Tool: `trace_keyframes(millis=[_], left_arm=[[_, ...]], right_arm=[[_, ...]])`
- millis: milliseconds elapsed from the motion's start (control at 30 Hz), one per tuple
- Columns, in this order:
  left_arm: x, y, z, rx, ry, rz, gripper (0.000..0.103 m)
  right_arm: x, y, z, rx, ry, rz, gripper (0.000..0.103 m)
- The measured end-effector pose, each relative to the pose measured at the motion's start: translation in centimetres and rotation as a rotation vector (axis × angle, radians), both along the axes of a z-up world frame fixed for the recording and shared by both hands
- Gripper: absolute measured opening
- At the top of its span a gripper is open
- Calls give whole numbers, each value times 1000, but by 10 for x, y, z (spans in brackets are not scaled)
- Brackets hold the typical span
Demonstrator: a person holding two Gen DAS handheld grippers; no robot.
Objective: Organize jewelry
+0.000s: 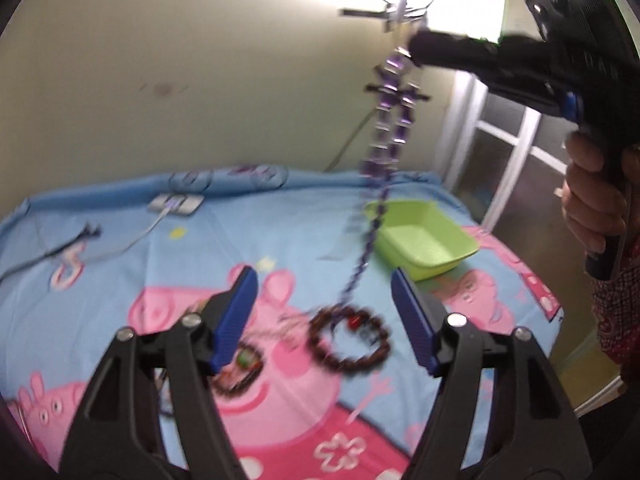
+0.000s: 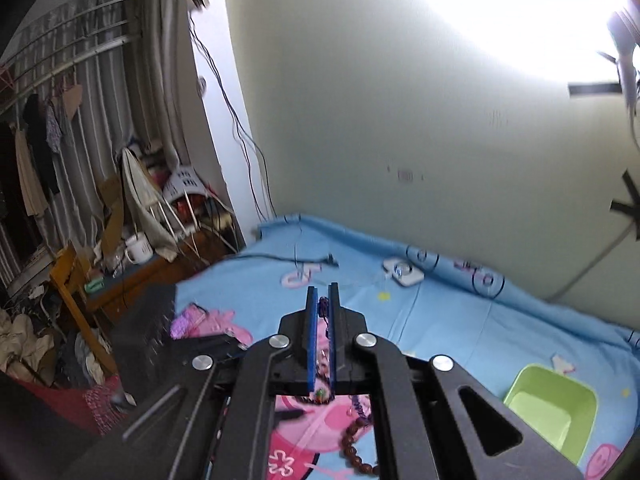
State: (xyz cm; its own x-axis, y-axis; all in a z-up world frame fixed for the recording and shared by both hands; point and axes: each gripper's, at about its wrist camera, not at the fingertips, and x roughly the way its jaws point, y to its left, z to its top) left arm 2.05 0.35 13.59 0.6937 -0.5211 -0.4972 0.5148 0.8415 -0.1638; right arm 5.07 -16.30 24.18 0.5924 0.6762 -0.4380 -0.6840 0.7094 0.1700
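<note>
My right gripper (image 2: 323,300) is shut on a purple beaded necklace (image 1: 390,128) and holds it high above the bed; the strand hangs down blurred, its lower end near the sheet. The right gripper also shows in the left wrist view (image 1: 416,46). My left gripper (image 1: 324,280) is open and empty, low over a brown bead bracelet (image 1: 348,340) on the sheet. A second dark bracelet (image 1: 240,368) lies partly behind the left finger. A green plastic tray (image 1: 424,236) sits empty to the right, also in the right wrist view (image 2: 552,408).
The bed has a blue and pink cartoon sheet (image 1: 200,248). A white power strip (image 1: 176,203) and cables (image 1: 60,248) lie near the wall. A cluttered wooden table (image 2: 132,276) stands left of the bed. A door (image 1: 508,152) stands right.
</note>
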Motion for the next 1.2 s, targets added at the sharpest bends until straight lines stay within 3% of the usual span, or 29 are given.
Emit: trace_keyframes(millis=[133, 167, 200, 267, 600, 767, 933, 1100, 1200], left_arm=[[4, -40, 11, 48, -68, -74, 65], [6, -47, 10, 61, -68, -84, 45], [11, -55, 9, 79, -59, -93, 19], [26, -67, 5, 95, -15, -100, 5], [75, -140, 50, 94, -53, -178, 5], [100, -193, 59, 84, -38, -242, 5], [126, -242, 27, 112, 41, -288, 5], [148, -269, -25, 196, 157, -269, 6], [158, -273, -53, 260, 269, -263, 23]], right_arm=[[-8, -12, 10, 25, -26, -6, 0], [-11, -15, 9, 31, -28, -10, 0], [-12, -20, 10, 41, -30, -17, 0], [-16, -30, 10, 54, -33, -32, 0], [-12, -112, 33, 104, -102, -198, 0], [-1, -154, 25, 96, -91, -283, 0], [20, -188, -18, 110, -4, -343, 0], [47, -210, -88, 117, 136, -386, 0], [63, -217, -132, 104, 229, -411, 0]])
